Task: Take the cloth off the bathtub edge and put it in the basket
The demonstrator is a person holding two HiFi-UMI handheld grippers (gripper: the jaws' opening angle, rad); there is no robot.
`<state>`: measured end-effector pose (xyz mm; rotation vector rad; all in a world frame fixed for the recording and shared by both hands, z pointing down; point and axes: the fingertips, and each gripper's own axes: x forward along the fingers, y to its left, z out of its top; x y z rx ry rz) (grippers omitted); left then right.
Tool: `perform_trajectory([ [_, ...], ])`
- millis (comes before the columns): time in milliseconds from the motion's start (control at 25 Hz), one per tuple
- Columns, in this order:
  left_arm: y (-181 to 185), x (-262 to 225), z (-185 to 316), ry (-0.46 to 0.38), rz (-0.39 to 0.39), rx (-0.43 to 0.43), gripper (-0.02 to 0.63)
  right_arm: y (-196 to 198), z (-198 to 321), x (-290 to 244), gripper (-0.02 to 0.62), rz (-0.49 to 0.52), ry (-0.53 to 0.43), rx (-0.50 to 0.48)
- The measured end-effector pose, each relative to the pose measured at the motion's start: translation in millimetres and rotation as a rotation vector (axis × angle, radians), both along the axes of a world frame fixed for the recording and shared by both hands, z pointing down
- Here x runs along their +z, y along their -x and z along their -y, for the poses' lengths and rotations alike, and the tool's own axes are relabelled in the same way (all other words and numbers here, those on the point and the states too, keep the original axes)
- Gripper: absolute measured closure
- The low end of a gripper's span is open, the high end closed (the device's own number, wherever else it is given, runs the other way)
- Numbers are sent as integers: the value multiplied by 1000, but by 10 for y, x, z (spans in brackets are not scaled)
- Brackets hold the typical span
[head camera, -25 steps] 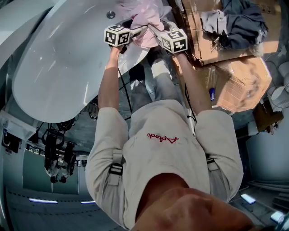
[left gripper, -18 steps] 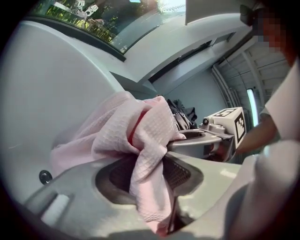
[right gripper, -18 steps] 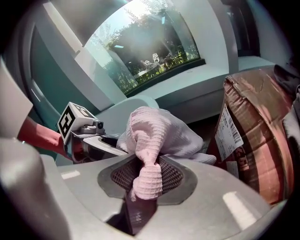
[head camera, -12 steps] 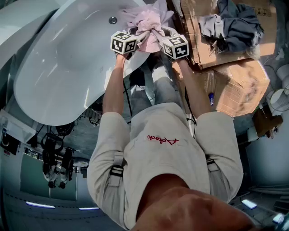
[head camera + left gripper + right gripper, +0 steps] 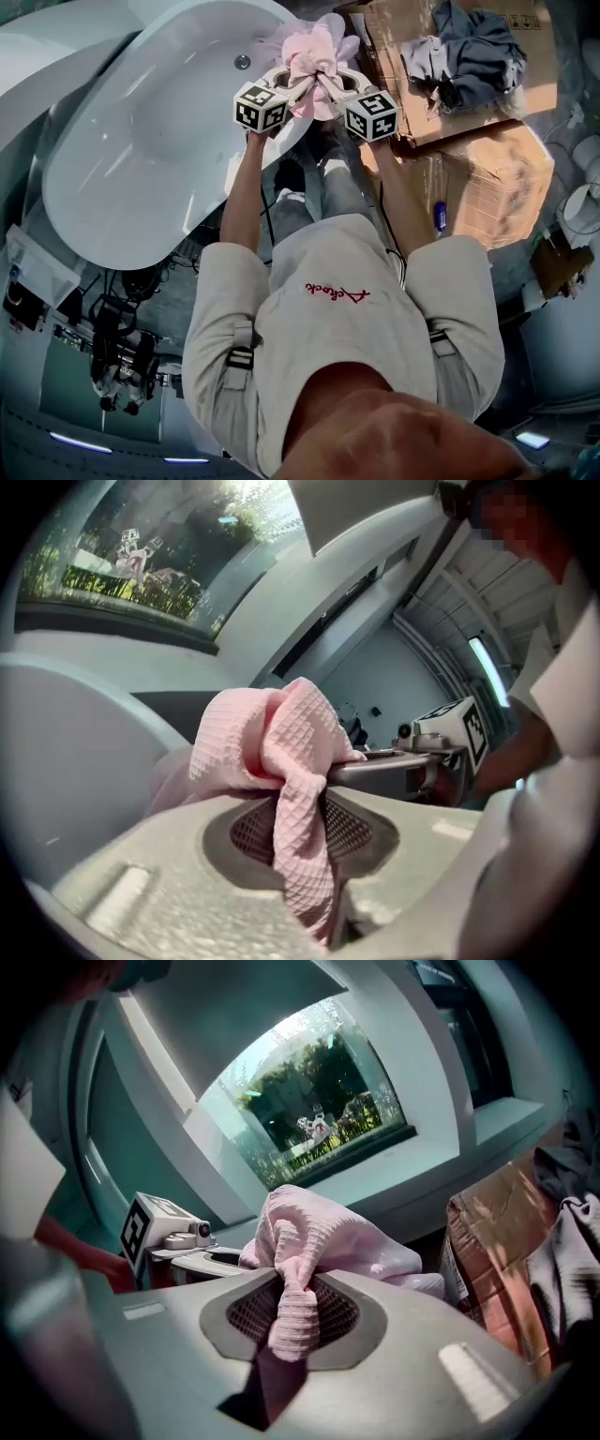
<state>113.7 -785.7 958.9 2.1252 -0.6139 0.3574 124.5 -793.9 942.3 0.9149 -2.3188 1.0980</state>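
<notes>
Here the pink waffle cloth (image 5: 309, 52) hangs bunched up just above the white bathtub (image 5: 141, 141) edge. The left tool (image 5: 298, 77) and right tool (image 5: 330, 81) have just squeezed shut on it.

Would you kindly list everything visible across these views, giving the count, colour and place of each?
pink waffle-weave cloth: one, pink, at the bathtub's end, between both grippers.
oval white bathtub: one, white, head view's upper left.
brown cardboard boxes: at least two, brown, right of the bathtub.
dark grey clothes heap: one, dark grey, on the upper cardboard box.
left gripper: one, grey; its jaws have just been closing and grip the cloth.
right gripper: one, grey; its jaws have just been closing and grip the cloth.
person's beige shirt: one, beige, bottom centre.
</notes>
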Motion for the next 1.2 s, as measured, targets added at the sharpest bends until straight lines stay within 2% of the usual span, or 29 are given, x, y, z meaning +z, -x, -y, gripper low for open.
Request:
perform_trajectory([
  [360,209,-1304,187,-234,-29,-39,516,195,145,-1315,529,94,-228,52],
  [760,632,-2654,67,-456,-1,-108,515,603,4,-2662,529,197,-425,9],
  [1000,918,-3531,-26,-597,-16,-164,515,883,-103,-3551,529,219,-571,-38],
  [1200,1039,-4197,-168,-695,-13,-171,515,1003,-257,-4212,529,237,-664,-53],
])
